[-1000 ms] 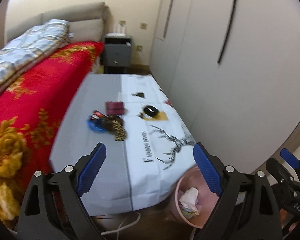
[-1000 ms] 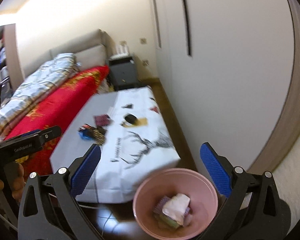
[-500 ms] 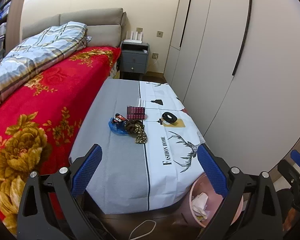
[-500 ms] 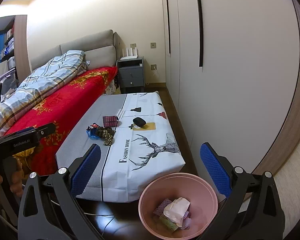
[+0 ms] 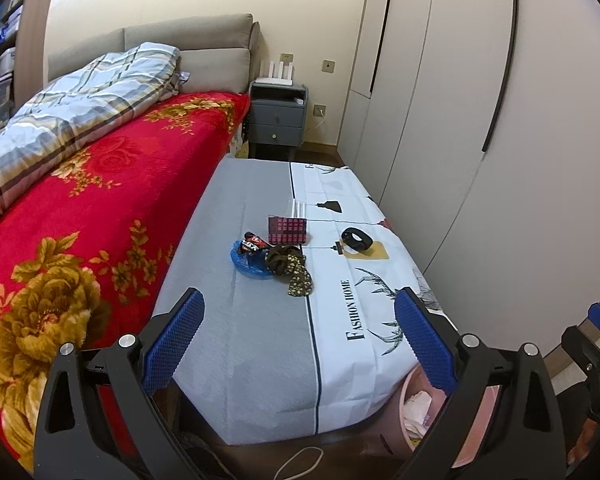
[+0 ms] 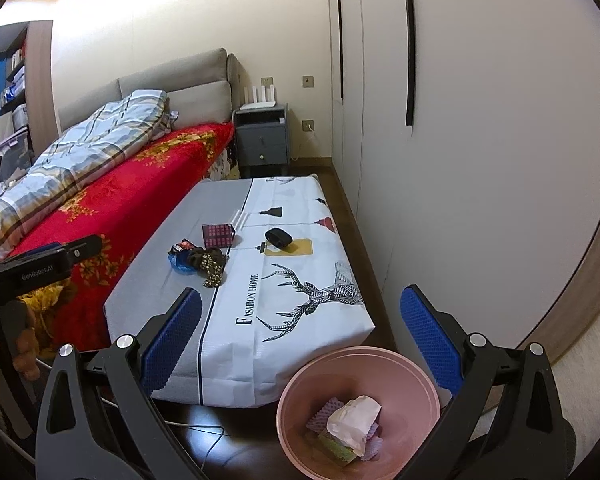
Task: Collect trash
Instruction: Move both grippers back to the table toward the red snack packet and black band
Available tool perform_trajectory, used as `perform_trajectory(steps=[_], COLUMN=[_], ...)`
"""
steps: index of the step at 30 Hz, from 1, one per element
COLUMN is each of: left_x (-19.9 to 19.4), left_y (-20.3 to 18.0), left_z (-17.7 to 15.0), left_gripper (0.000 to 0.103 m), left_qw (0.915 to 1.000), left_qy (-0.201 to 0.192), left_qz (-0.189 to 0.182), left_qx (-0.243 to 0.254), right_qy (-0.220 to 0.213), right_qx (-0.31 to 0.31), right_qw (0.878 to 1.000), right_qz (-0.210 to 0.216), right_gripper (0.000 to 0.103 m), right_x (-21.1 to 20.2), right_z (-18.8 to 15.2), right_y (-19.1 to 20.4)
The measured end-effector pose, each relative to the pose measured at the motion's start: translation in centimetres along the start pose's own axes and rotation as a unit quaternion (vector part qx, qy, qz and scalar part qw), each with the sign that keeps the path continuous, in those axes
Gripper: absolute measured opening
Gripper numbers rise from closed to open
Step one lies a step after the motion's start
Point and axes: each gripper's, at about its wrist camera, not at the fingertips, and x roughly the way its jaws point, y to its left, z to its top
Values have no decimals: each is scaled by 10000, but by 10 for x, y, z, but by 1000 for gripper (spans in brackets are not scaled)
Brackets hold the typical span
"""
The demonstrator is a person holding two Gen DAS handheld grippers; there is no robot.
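Two tools are in play, and both are spread wide with nothing between their blue pads. The left tool (image 5: 296, 334) sits at the bottom of its frame, above the near end of the surface (image 5: 260, 344). The right tool (image 6: 300, 330) sits at the bottom of its frame, above the pink bin (image 6: 360, 412) on the floor.

Some trash is already in the bin: a white crumpled tissue (image 6: 354, 418) and a few other scraps.

More is left to pick up. Near the middle of the left frame lies a small pile: a blue wrapper (image 5: 247, 262), a red and black wrapper (image 5: 254, 243) on it, and a dark spotted wrapper (image 5: 290, 267) touching them. Just behind the pile stands a small red box (image 5: 287, 230). A black ring (image 5: 356, 239) lies to the right, a little apart.

So the job looks partly done. Neither tool is near the pile yet.
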Motion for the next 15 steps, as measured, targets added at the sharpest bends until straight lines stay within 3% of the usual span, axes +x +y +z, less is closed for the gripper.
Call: perform_trajectory(steps=[15], left_x=[35], left_y=[30], left_z=[39], left_gripper=[93], left_qw=[9987], left_qy=[-80], left_qz=[466], left_qx=[207], right_qy=[211], right_qx=[-20], right_qw=[9998], right_qz=[-66], right_gripper=[98], right_x=[52], right_z=[5], right_y=[3])
